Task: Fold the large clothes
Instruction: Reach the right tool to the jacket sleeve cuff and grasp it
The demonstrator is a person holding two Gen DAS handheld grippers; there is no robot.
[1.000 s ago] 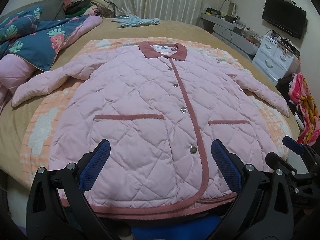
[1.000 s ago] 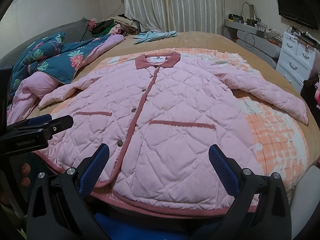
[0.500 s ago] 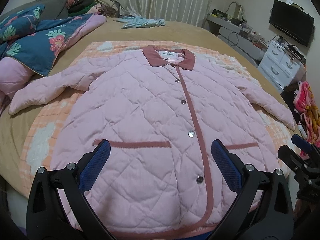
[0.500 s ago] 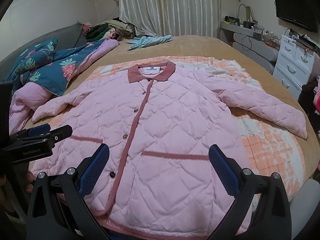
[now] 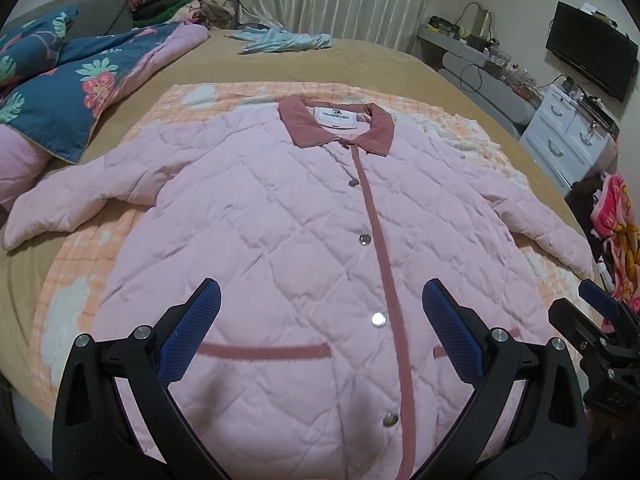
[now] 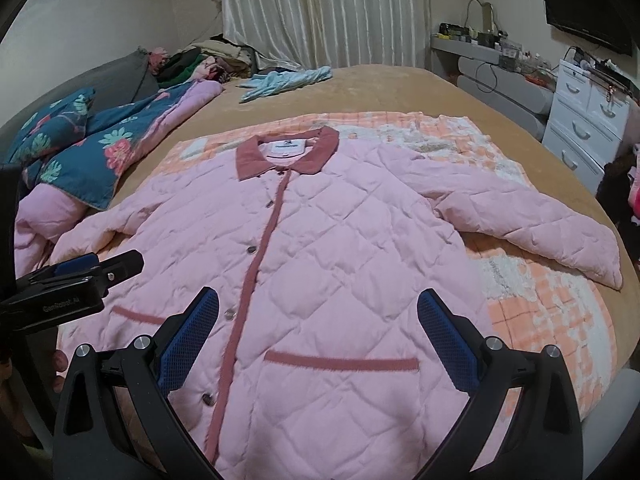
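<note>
I see the pink quilted coat (image 5: 304, 248) lying flat and buttoned, front up, on the orange checked blanket (image 6: 552, 320) across the bed, both sleeves out (collar at the far end). My left gripper (image 5: 320, 320) and right gripper (image 6: 318, 320) hang above its lower half, jaws spread wide, holding nothing.

Soft, even indoor light with a faint pink cast fills both views. Shadows are weak. Fisheye bending curves the bed (image 5: 392, 68) and walls toward the edges, and black vignette fills the corners. Focus is fairly sharp centrally, softer at the rim.
</note>
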